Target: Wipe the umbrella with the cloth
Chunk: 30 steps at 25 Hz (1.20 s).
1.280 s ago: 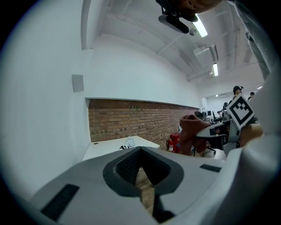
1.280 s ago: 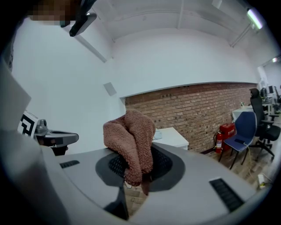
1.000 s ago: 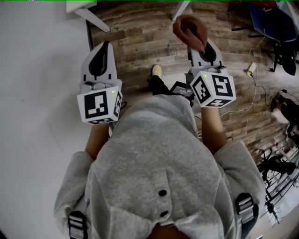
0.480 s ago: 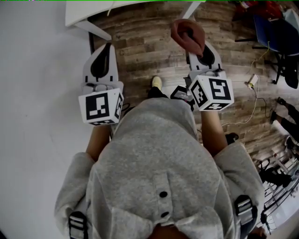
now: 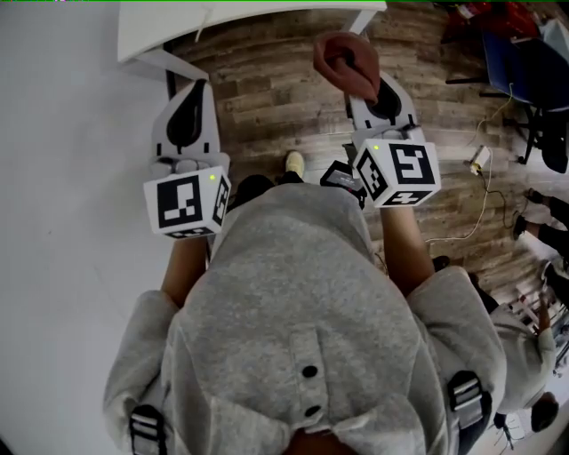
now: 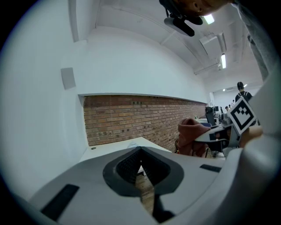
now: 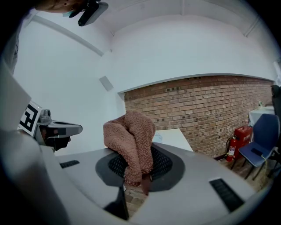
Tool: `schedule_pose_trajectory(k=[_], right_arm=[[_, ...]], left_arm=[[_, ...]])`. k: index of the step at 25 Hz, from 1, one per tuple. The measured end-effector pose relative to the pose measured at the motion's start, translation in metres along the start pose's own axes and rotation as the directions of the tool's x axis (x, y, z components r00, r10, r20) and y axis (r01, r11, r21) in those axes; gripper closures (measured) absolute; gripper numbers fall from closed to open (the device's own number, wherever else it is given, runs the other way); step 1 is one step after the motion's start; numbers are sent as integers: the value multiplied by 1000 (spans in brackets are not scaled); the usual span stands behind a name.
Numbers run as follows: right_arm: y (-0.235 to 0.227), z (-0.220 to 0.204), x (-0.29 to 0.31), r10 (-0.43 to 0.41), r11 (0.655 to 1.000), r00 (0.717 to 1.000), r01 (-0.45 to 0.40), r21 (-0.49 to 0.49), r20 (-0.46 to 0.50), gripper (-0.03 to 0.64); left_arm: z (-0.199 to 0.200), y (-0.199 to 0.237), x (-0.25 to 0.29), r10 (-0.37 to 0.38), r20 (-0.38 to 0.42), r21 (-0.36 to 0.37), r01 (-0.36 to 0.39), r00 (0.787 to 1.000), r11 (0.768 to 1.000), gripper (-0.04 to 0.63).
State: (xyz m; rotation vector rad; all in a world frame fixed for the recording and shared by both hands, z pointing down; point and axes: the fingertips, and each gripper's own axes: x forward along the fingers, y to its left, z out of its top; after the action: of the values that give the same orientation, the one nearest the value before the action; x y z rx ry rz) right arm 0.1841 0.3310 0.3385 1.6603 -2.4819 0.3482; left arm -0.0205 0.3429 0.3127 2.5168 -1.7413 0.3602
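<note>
My right gripper (image 5: 359, 78) is shut on a reddish-brown fluffy cloth (image 5: 343, 60), which bunches up over its jaws. In the right gripper view the cloth (image 7: 130, 137) stands up between the jaws and hangs over the right gripper (image 7: 140, 170). My left gripper (image 5: 196, 87) is held level at the left, shut with nothing in it; its jaws meet in the left gripper view (image 6: 141, 154). There the cloth (image 6: 191, 133) shows to the right. No umbrella shows in any view.
A white table (image 5: 233, 18) stands just ahead against a brick wall (image 6: 131, 117). A white wall (image 5: 62, 178) runs along the left. At the right are a blue chair (image 7: 260, 143), a fire extinguisher (image 7: 231, 143) and cables (image 5: 485, 171) on the wooden floor.
Both grippers and the person have moved forward over the wooden floor. More of the white table shows at the top. The cloth stays in the right gripper.
</note>
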Motion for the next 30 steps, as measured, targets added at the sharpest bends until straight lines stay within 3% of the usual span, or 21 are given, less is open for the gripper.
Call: schedule_pose_trajectory(k=[14, 30], right_arm=[[-19, 22, 14, -1, 1000, 1000, 1, -22, 6, 532], [-9, 40, 44, 15, 999, 999, -13, -37, 45, 532]], left_arm=[[31, -8, 25, -14, 41, 60, 11, 999, 998, 580], [39, 23, 40, 13, 83, 29, -15, 996, 999, 580]])
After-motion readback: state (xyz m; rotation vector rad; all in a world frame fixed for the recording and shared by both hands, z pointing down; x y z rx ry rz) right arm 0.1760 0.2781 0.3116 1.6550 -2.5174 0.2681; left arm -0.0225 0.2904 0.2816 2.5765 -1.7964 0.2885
